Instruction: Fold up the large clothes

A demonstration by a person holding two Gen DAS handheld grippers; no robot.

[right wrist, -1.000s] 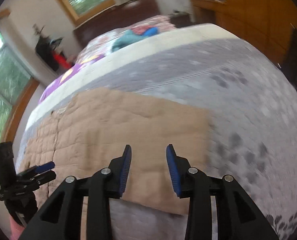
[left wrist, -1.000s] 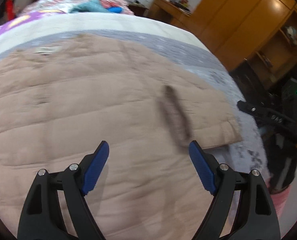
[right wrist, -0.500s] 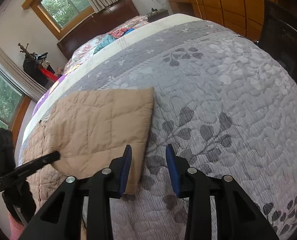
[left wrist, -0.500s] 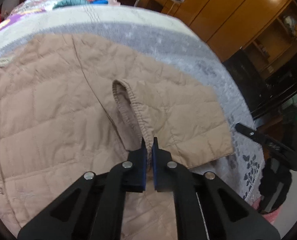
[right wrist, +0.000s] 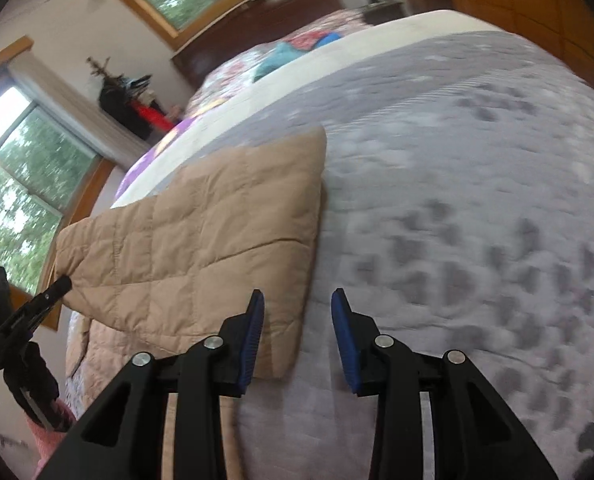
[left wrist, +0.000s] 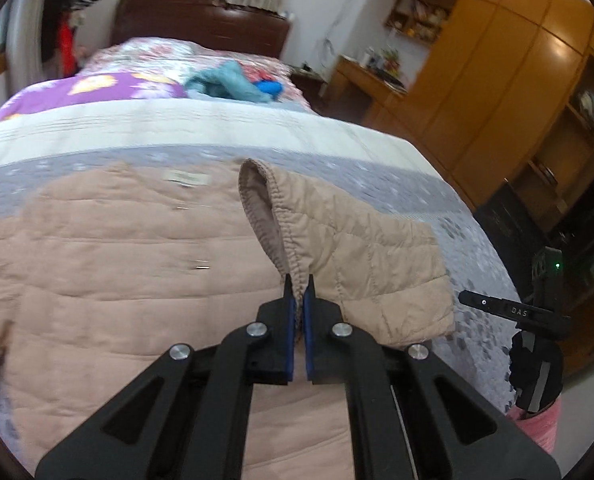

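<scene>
Left gripper (left wrist: 299, 289) clenched on the sleeve cuff (left wrist: 275, 220) of the tan quilted jacket (left wrist: 117, 264), cuff lifted off the bed (left wrist: 337, 148). Jacket's lower part cut off by frame and gripper arms. Right gripper (right wrist: 297, 320) released, nothing btwn jaws, just above sleeve end (right wrist: 225, 220). Bedspread (right wrist: 477, 200) blurred; right-hand jacket edge hidden.

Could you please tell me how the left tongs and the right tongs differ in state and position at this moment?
The left tongs are shut on the sleeve cuff of the tan quilted jacket; the right tongs stand open, holding nothing. The left tongs hold the cuff above the jacket; the right tongs hover over the sleeve's edge and the grey bedspread. Both have black arms and blue pads.
</scene>
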